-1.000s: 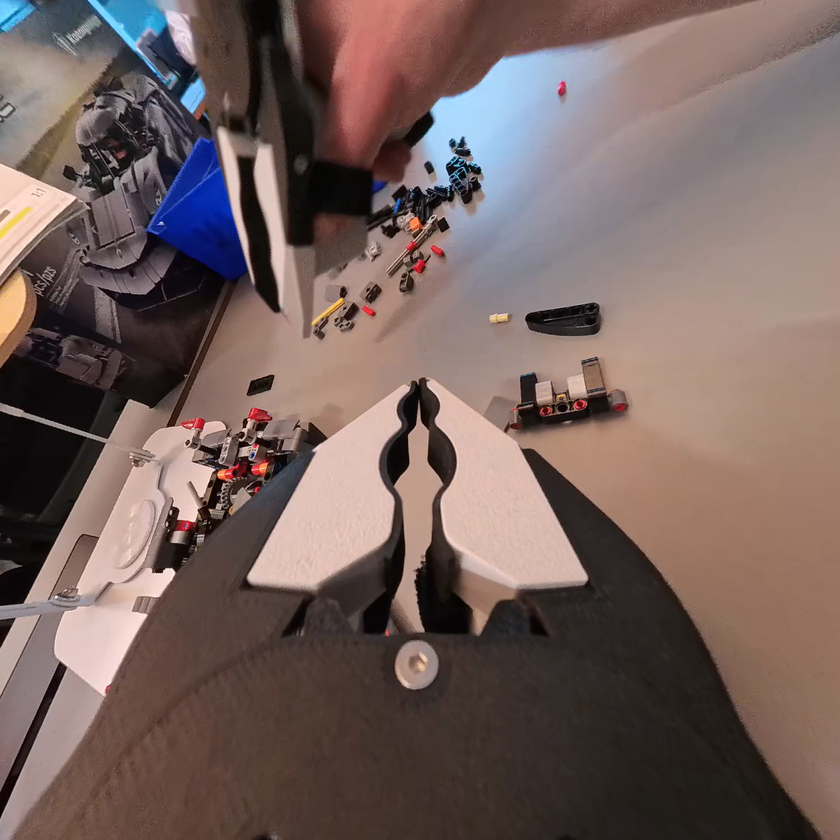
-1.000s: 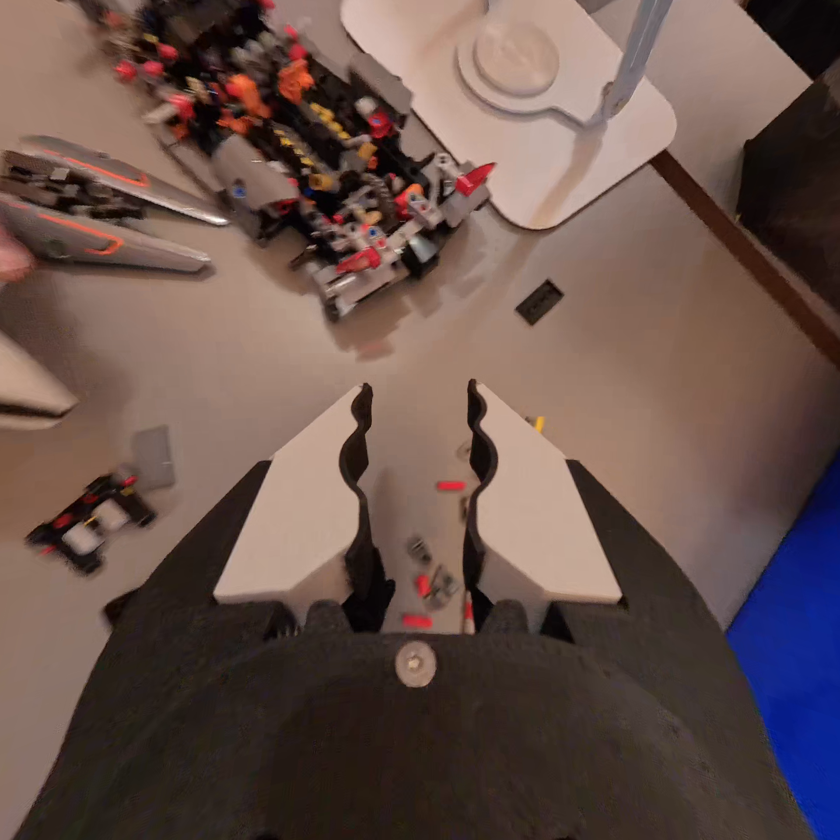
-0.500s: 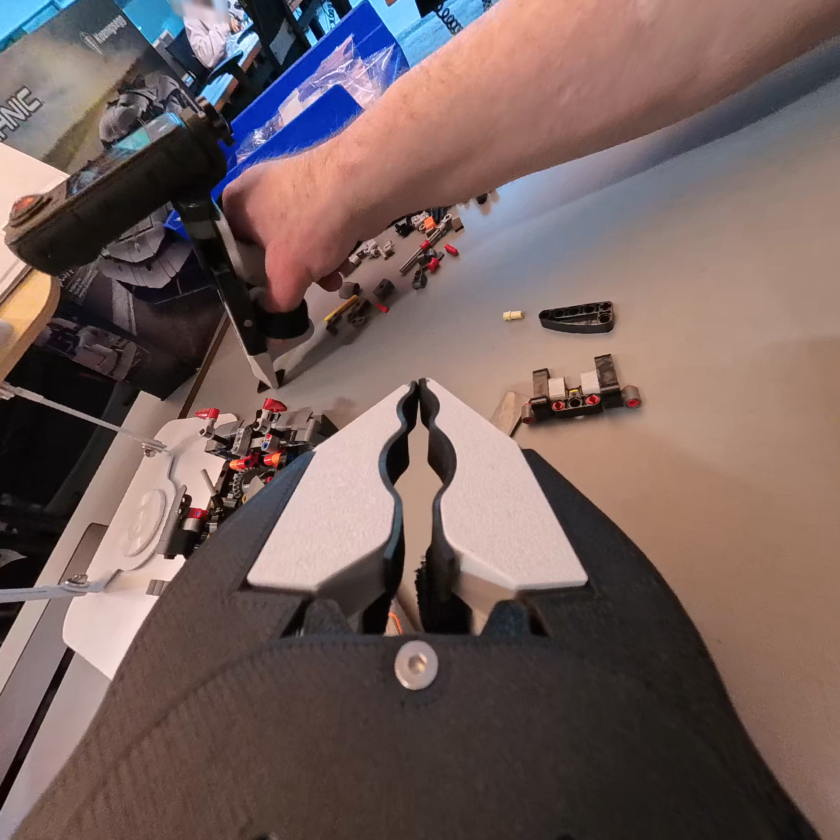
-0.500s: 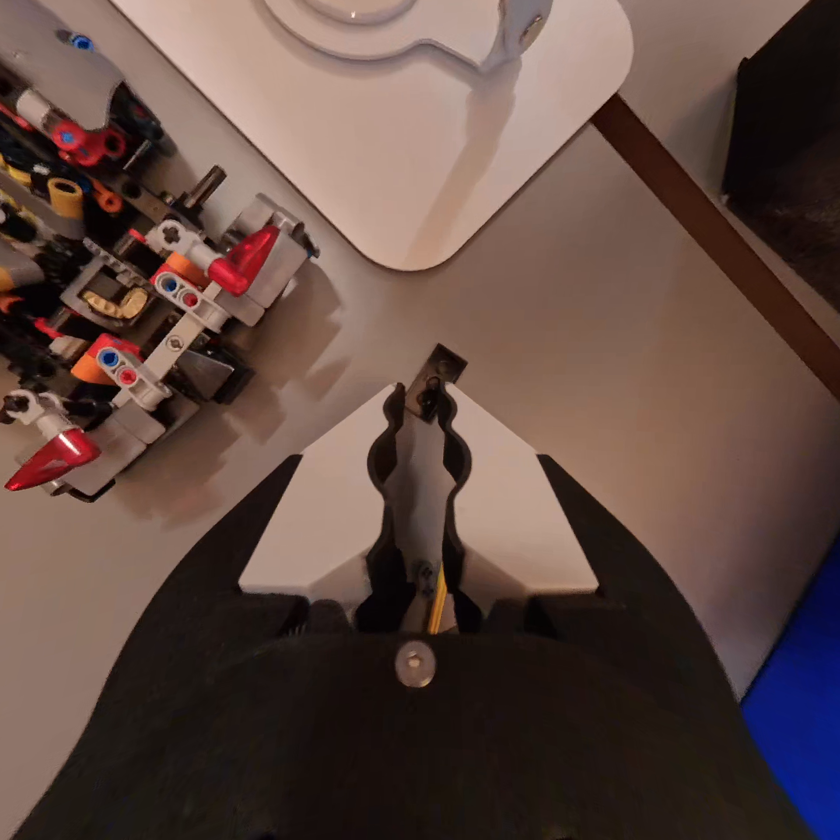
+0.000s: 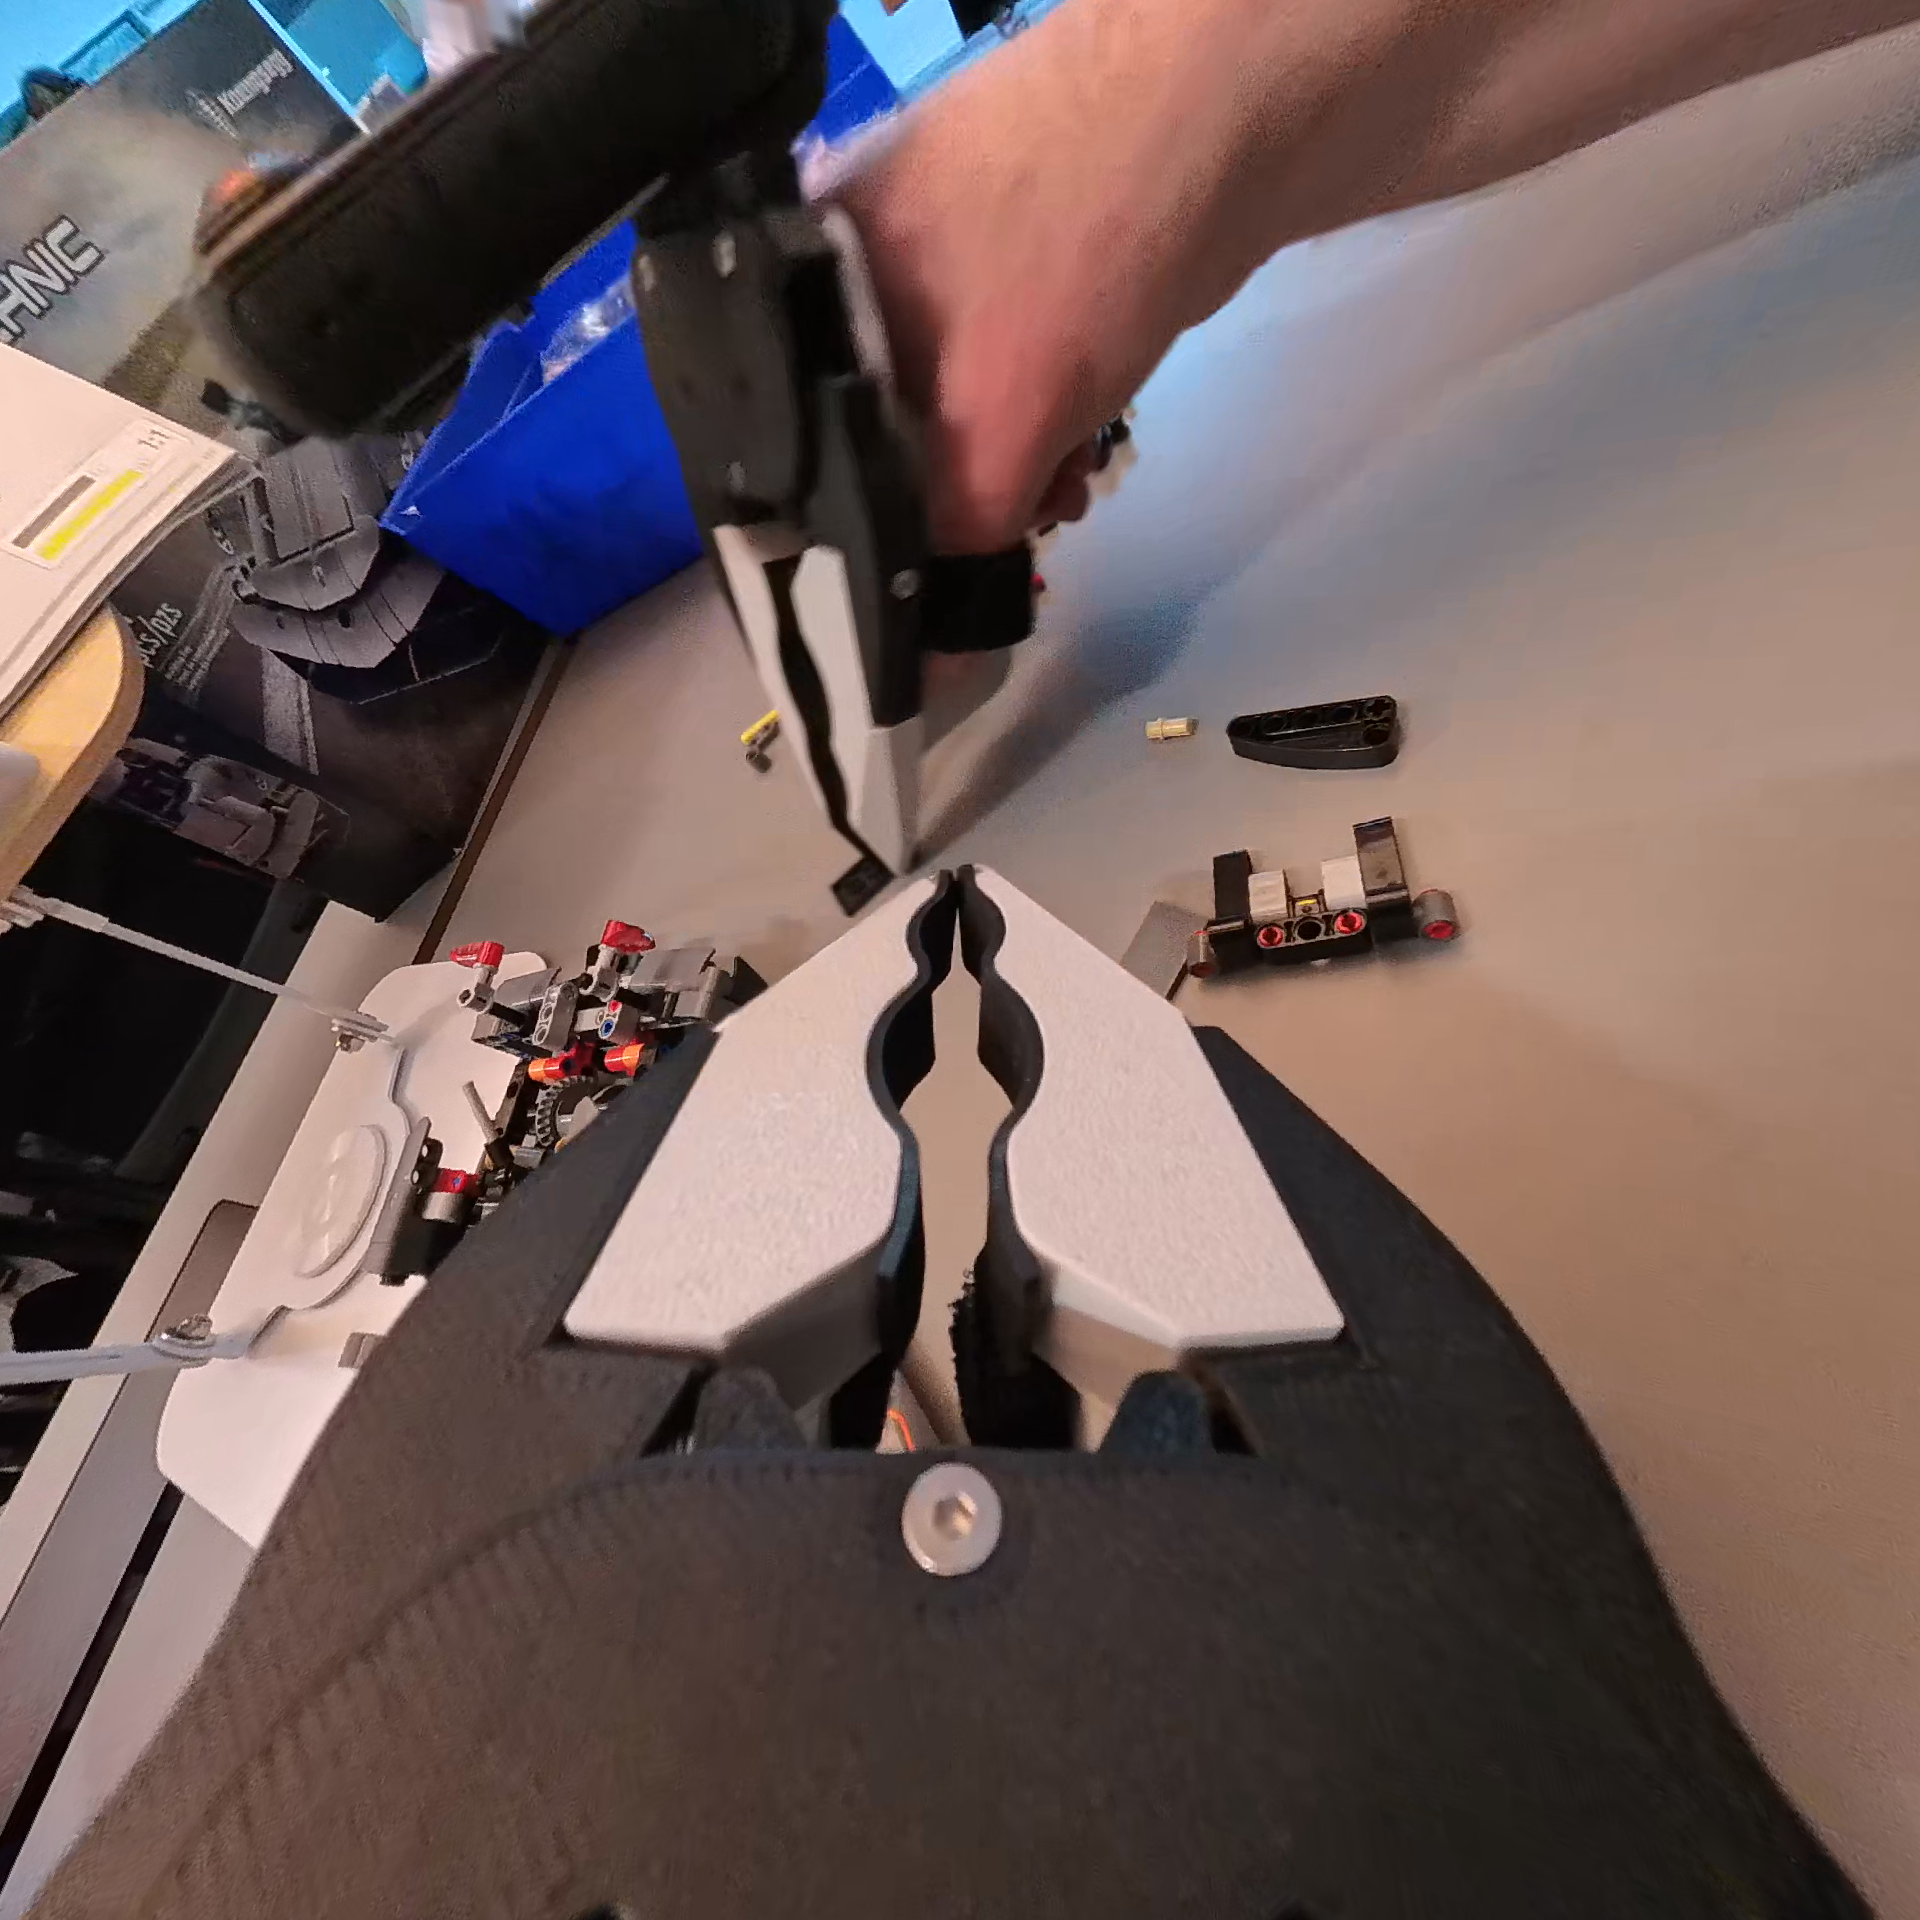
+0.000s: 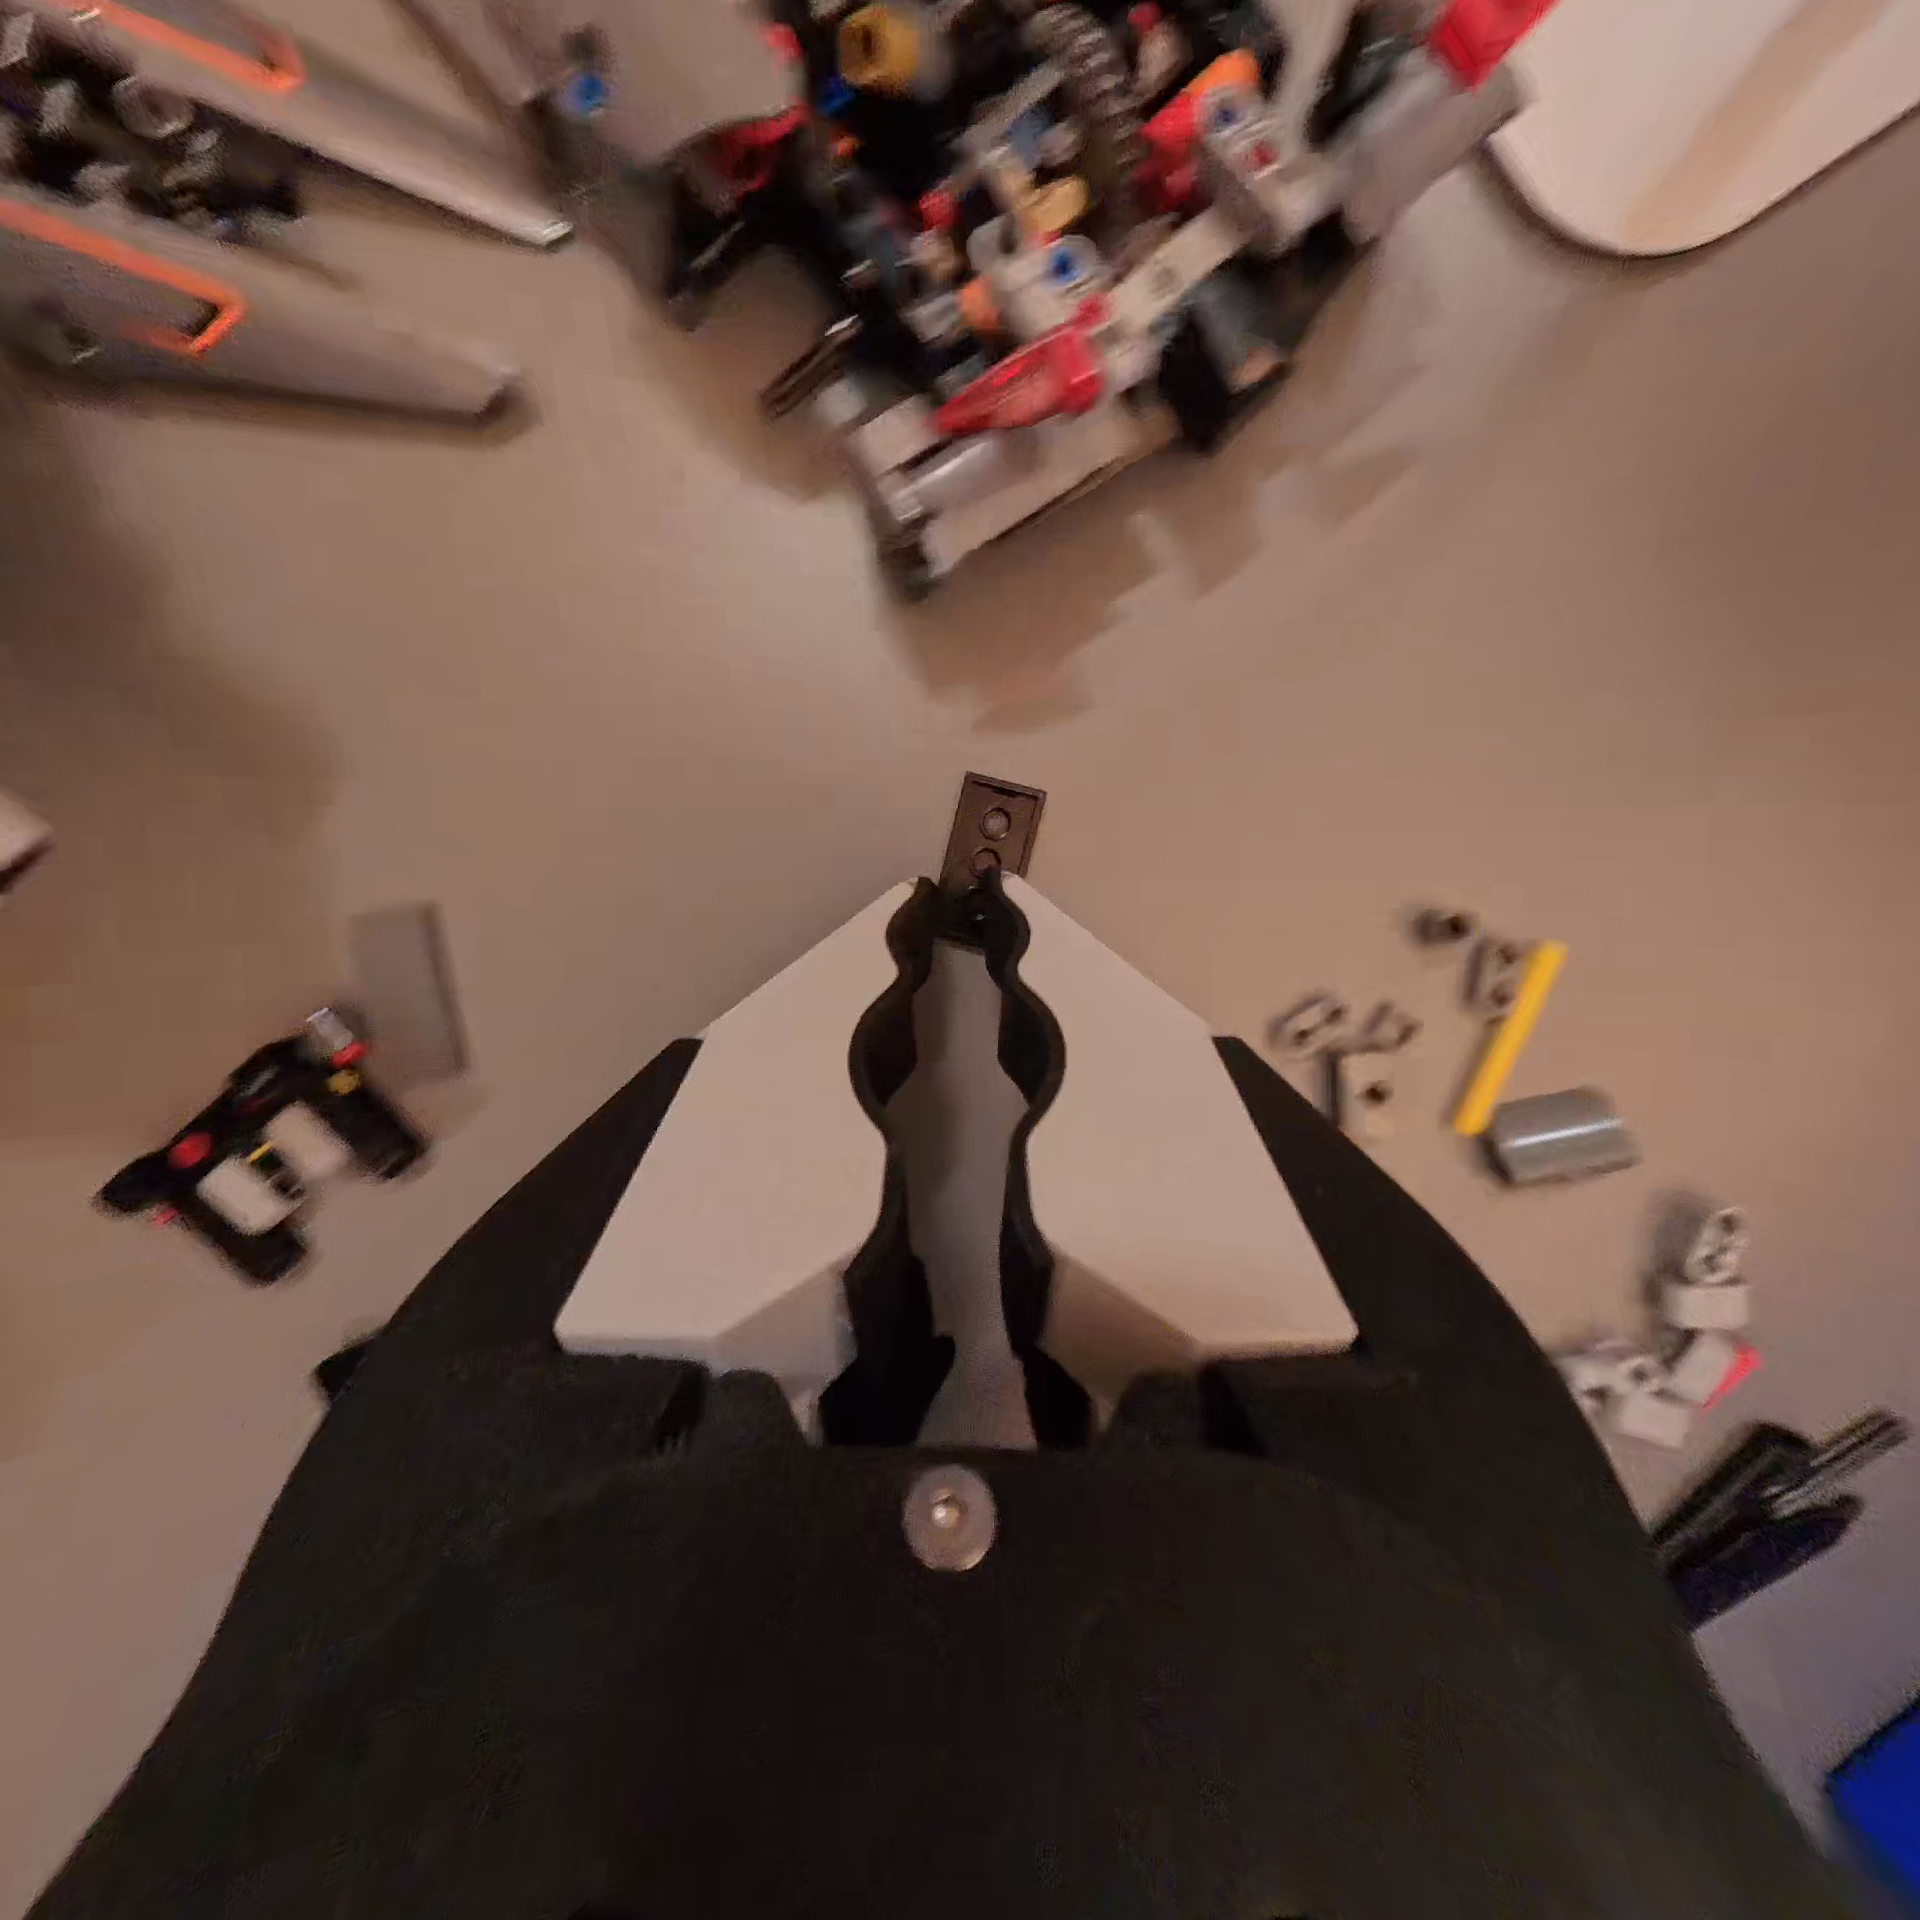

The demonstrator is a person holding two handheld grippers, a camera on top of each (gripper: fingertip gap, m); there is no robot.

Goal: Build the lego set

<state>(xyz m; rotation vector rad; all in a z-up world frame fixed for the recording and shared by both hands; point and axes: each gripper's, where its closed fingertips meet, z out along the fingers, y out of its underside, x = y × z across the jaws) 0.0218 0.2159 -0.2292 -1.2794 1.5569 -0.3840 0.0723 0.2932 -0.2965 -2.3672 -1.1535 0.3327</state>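
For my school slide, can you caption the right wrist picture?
Right gripper pinches a small black plate above the table, near the half-built model.

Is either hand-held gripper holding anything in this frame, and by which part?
The right hand-held gripper pinches a small black two-hole plate by one short end; the rest juts past the tips. The left hand-held gripper is shut on nothing.

The right tongs (image 6: 966, 896) have closed on the small black plate (image 6: 992, 831) and lifted it.
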